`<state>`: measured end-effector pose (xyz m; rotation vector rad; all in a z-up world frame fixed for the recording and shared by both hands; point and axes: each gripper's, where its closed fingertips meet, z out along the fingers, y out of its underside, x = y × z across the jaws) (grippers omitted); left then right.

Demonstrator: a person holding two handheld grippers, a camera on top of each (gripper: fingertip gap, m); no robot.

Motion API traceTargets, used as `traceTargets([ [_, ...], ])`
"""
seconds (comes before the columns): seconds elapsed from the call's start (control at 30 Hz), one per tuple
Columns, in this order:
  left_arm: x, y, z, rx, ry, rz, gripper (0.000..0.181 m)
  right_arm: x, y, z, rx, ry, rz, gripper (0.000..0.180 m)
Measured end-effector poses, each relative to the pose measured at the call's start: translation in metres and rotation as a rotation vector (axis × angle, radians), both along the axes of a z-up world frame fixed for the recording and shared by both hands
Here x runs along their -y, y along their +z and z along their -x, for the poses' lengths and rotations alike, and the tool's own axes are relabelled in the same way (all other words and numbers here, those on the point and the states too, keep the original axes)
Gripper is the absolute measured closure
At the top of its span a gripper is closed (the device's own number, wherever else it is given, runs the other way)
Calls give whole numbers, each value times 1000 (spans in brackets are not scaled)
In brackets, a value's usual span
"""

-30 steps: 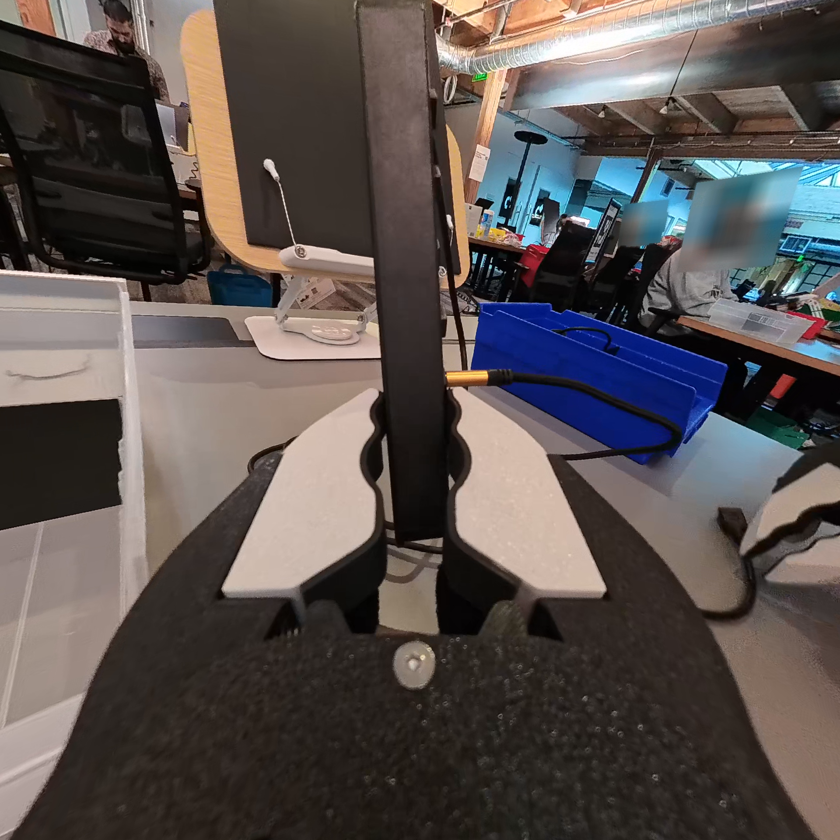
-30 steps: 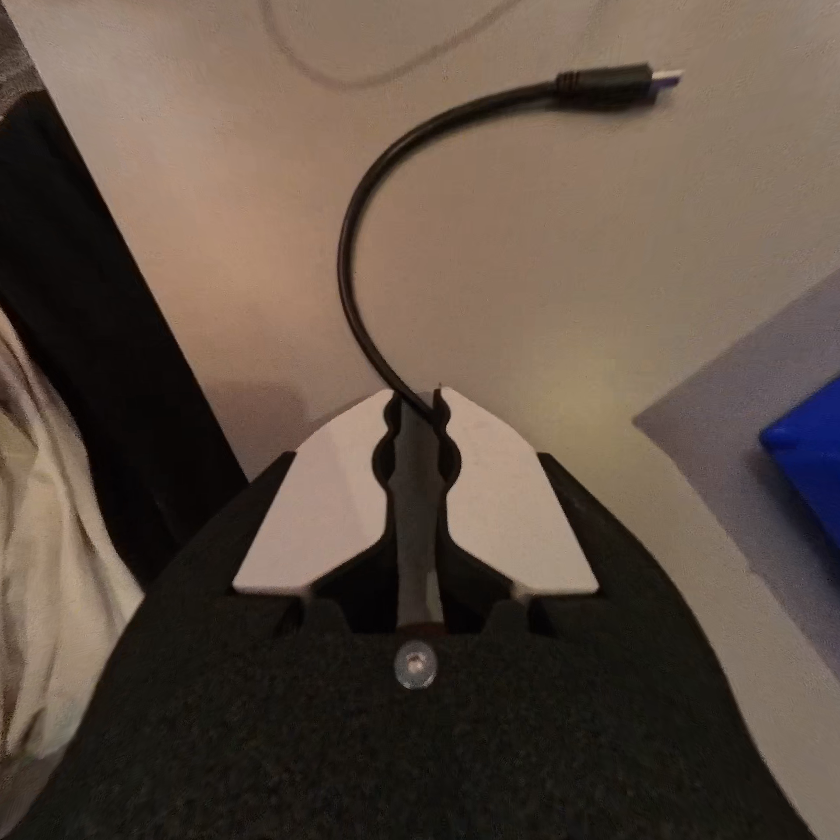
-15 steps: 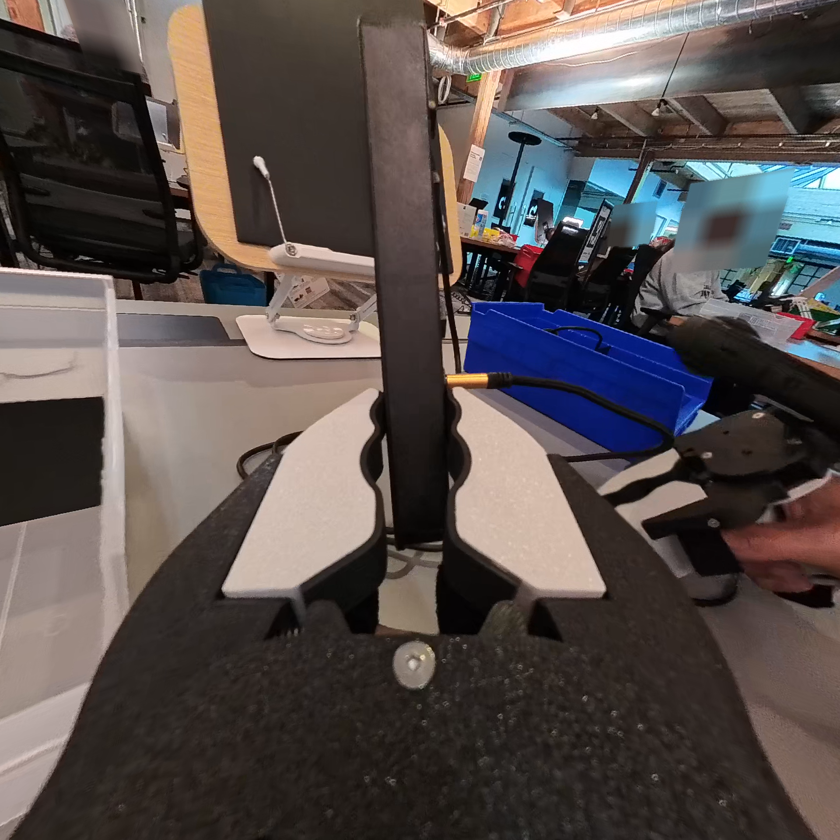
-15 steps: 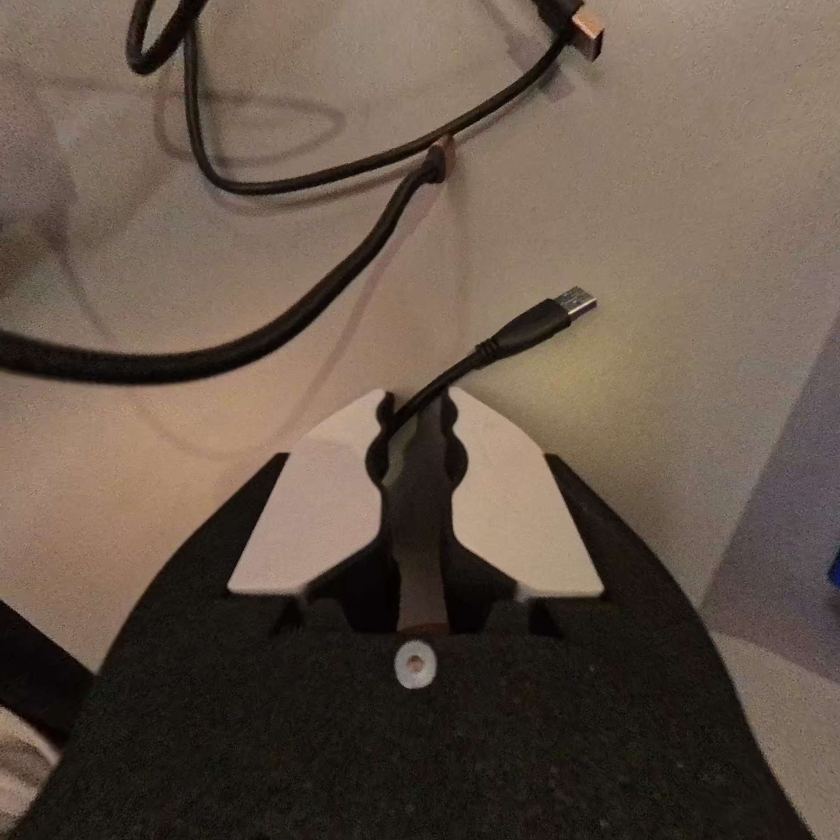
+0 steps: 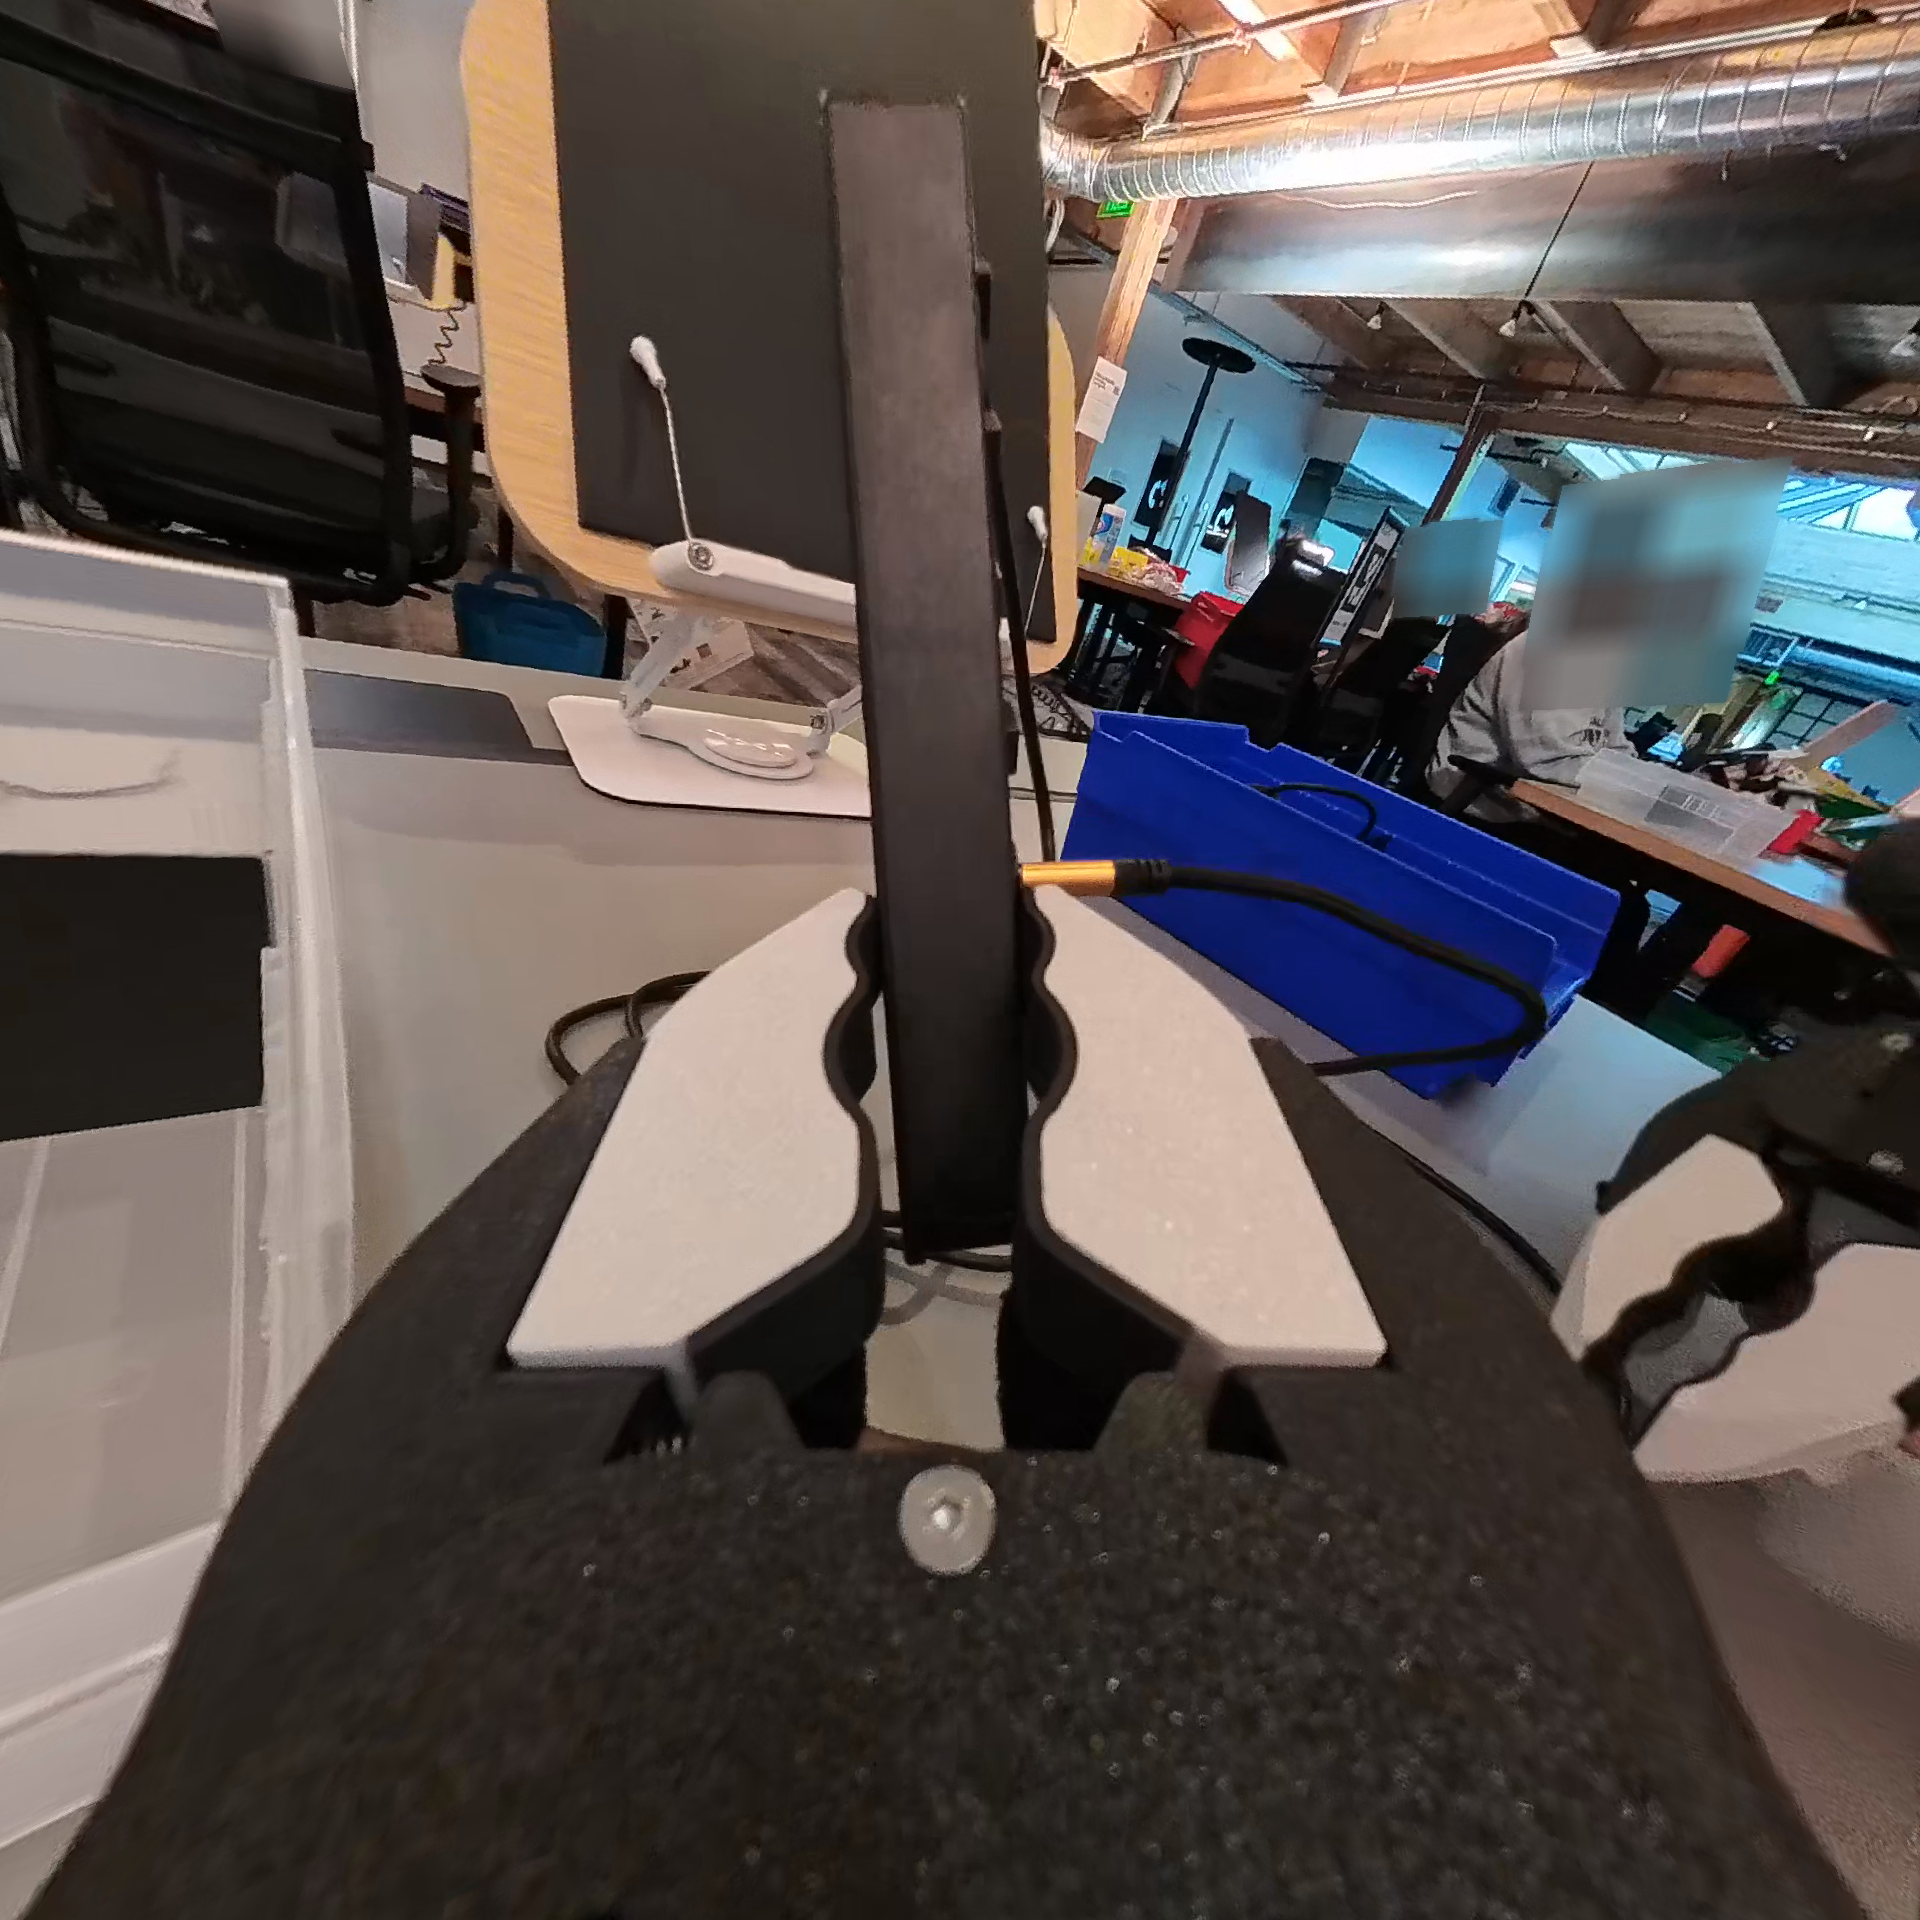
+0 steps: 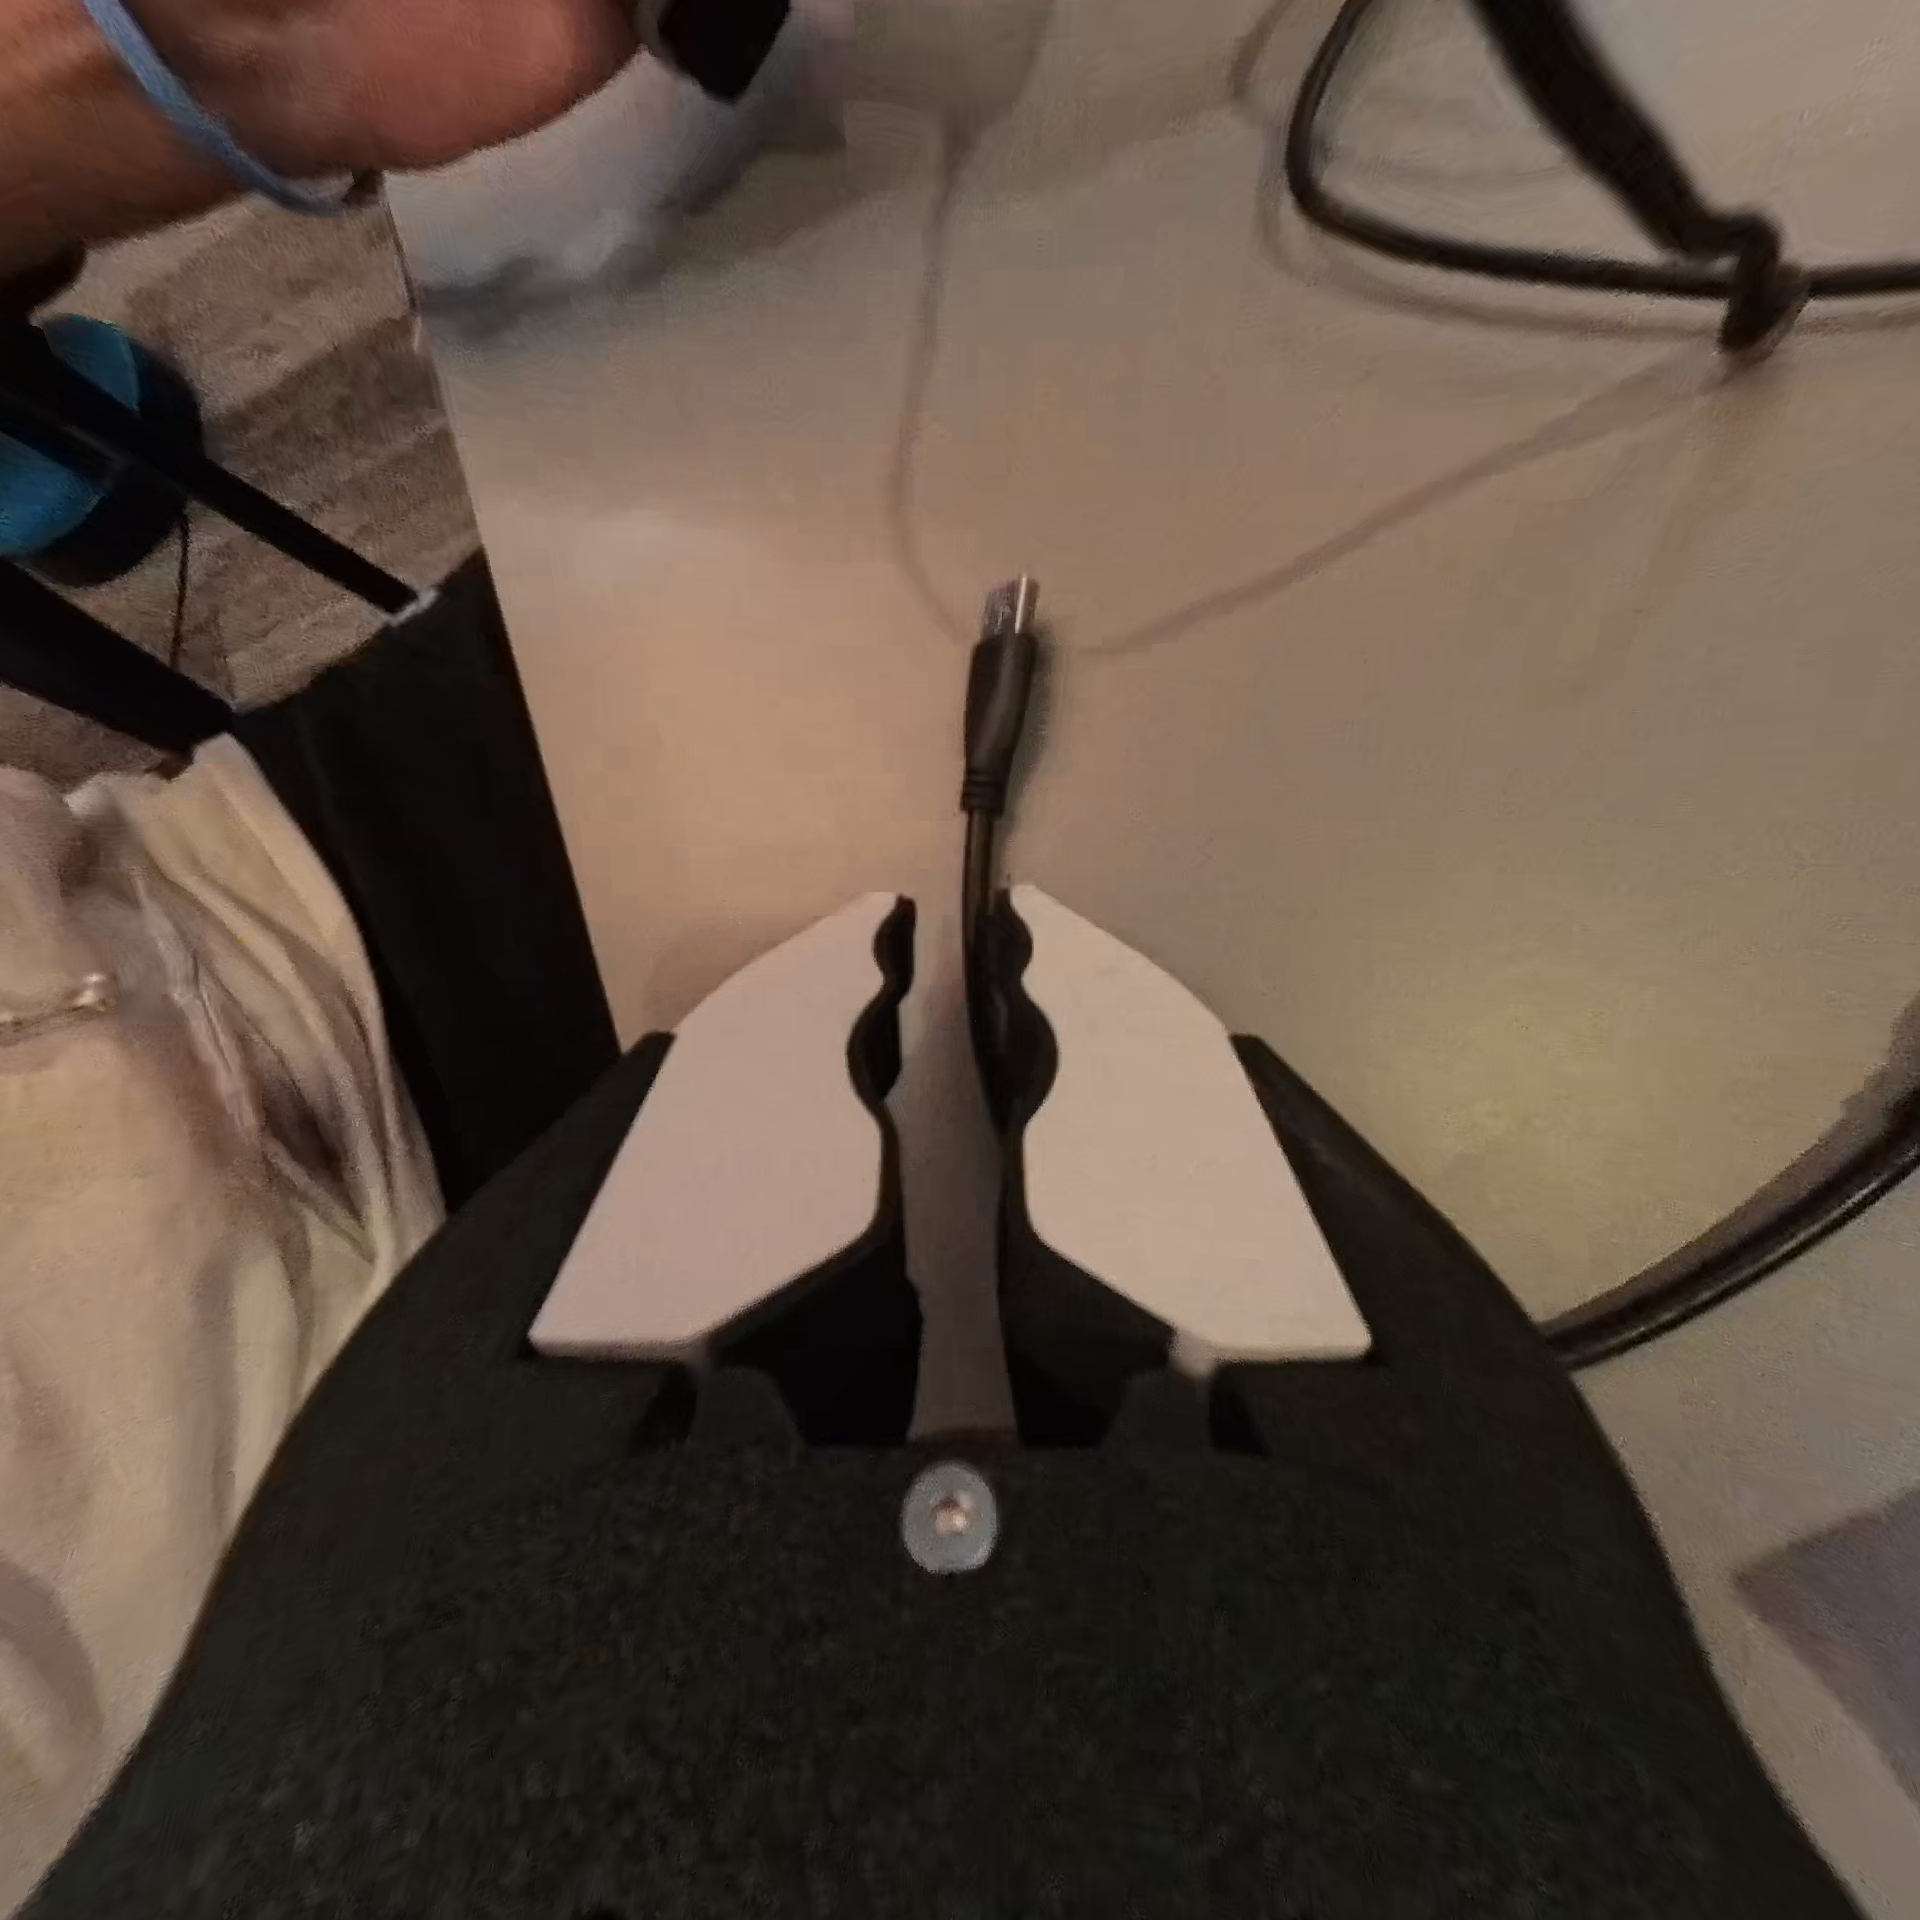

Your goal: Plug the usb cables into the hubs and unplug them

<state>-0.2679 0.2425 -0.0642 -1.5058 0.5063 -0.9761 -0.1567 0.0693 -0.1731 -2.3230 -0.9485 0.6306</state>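
1. Nearest, the right gripper (image 6: pixel 956 914) pinches a thin black cable (image 6: pixel 982 883) against its right finger, though a slit shows between the tips; the plug (image 6: pixel 1003 649) points straight ahead along the fingers, over the tabletop (image 6: pixel 1455 831).
2. Meanwhile the left gripper (image 5: pixel 945 935) is clamped on the hub (image 5: pixel 920 623), a black slab standing upright between its fingers, long axis vertical.
3. On the hub's right edge a gold plug (image 5: pixel 1070 876) already sits, sticking out sideways; its cord droops toward a blue bin (image 5: pixel 1351 883).
4. Farther right in the left view, the right gripper shows low beside the hub.
5. Judging by this, the free plug must turn crosswise and travel left to meet that right edge; the right gripper is the nearer one.
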Motion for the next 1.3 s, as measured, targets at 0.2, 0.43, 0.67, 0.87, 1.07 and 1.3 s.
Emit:
traceTargets([
  [0.2, 4, 1, -5, -39, -11, -42, 157, -27, -6, 17, 103, -111, -155, 145],
  [0.43, 6, -1, -8, -46, -25, -44, 157, -28, -19, 30, 205, -89, -200, 166],
  [0.67, 9, 0, -9, -44, -36, -47, 157, -14, 49, 38, -283, -11, -214, 167],
  [0.87, 10, -1, -13, -37, -50, -37, 157, -4, 97, 24, -545, 42, -305, 167],
  [1.07, 20, 6, -17, -4, -104, -64, 157, -8, 99, 16, -576, -5, -243, 167],
  [1.3, 26, 7, -23, 19, -155, -44, 157, -37, 109, -36, -263, -247, -406, 167],
])
